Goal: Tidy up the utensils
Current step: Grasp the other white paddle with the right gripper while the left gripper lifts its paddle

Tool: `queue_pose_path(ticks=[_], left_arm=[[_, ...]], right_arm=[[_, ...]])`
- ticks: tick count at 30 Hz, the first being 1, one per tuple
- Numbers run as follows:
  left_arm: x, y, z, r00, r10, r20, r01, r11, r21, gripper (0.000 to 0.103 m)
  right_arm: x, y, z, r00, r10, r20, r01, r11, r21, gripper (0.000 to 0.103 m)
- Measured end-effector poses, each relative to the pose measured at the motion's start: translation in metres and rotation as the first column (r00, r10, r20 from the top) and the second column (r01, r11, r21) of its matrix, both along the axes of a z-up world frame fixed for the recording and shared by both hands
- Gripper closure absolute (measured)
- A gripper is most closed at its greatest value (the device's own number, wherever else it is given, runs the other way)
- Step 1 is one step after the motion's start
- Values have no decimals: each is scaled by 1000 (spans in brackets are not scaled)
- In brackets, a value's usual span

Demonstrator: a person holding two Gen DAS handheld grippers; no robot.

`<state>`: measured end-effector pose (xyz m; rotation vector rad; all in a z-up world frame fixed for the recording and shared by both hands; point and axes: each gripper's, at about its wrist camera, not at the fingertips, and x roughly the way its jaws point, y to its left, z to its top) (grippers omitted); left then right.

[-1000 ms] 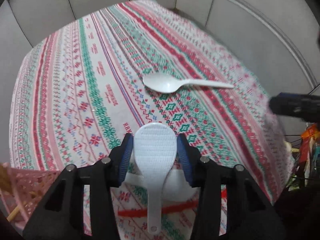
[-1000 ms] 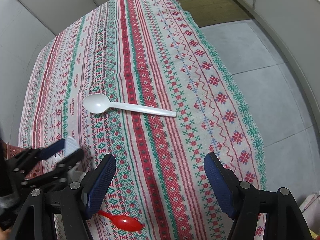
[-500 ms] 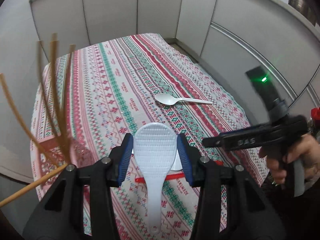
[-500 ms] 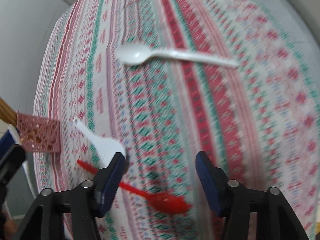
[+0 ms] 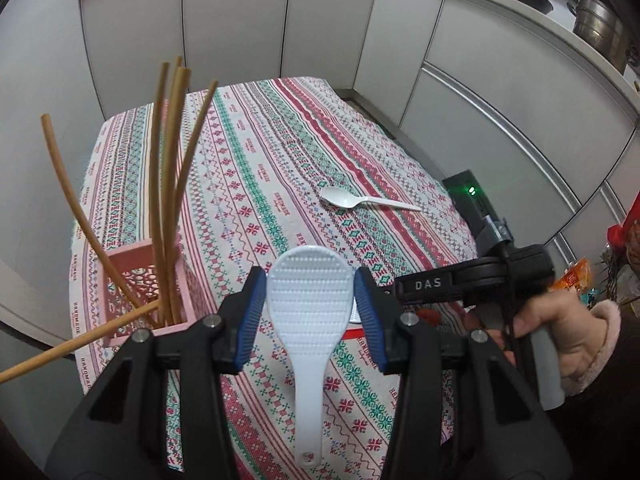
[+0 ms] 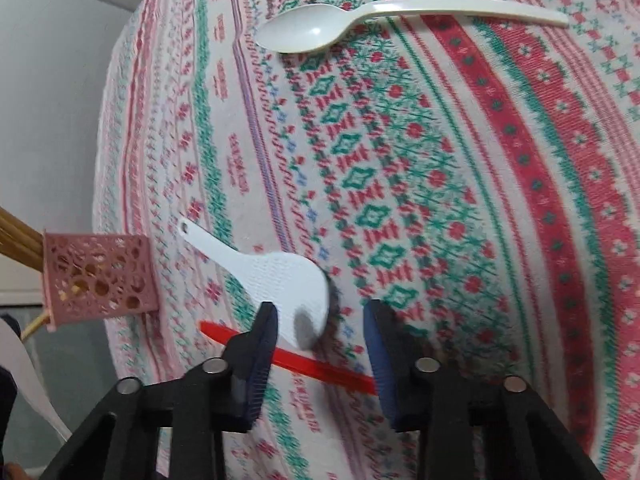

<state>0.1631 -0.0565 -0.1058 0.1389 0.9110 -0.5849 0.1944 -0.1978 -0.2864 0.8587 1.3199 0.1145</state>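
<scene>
Left wrist: left tool (image 5: pixel 310 312) gripping paddle (image 5: pixel 308 320)

The left wrist view is taken from high above the near end of the worktop (image 5: pixel 280 168), facing along its length toward the cabinet fronts (image 5: pixel 328 24) filling the upper frame. The right wrist view is set far closer and lower, tilted down onto the cloth. Shared by both views are the white spoon (image 5: pixel 344 199) (image 6: pixel 316 28), the pink holder (image 5: pixel 136 276) (image 6: pixel 96 280) at frame left, and the red spoon (image 6: pixel 296 360) near the bottom.
</scene>
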Motion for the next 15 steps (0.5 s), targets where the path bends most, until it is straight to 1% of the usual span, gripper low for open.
queue_pose_path(ticks=[1,5,6,8,9,12,14,15], left_arm=[[-1,2,2,1000,3,3,-3,1000,-5,56],[-5,7,8,1000,11,18,-10,1000,-23,56],[-5,8,9,1000,12,22,-12,1000,-28,56],[-6,12,12,999,19,32,-18,999,-39,56],[-7,14,15,999,24,38,-22,999,-48,56],[-7,21,21,997,42,59,-37,997,-70,56],[-8,28,28,995,57,76,-50,994,-95,56],[-8,31,31,994,66,86,-56,993,-106,56]], right_arm=[[1,1,-3,1000,-10,-6,10,1000,13,76],[4,-4,-6,999,-47,-4,47,998,44,85],[3,-6,-6,999,-49,-1,49,998,50,92],[2,-8,-5,999,-44,4,43,998,39,95],[2,-7,-1,999,-35,15,35,999,23,97],[-3,-8,18,998,-9,56,11,999,-41,99],[-4,-3,36,996,29,89,-18,992,-126,99],[-5,-1,44,993,45,107,-28,988,-154,99]])
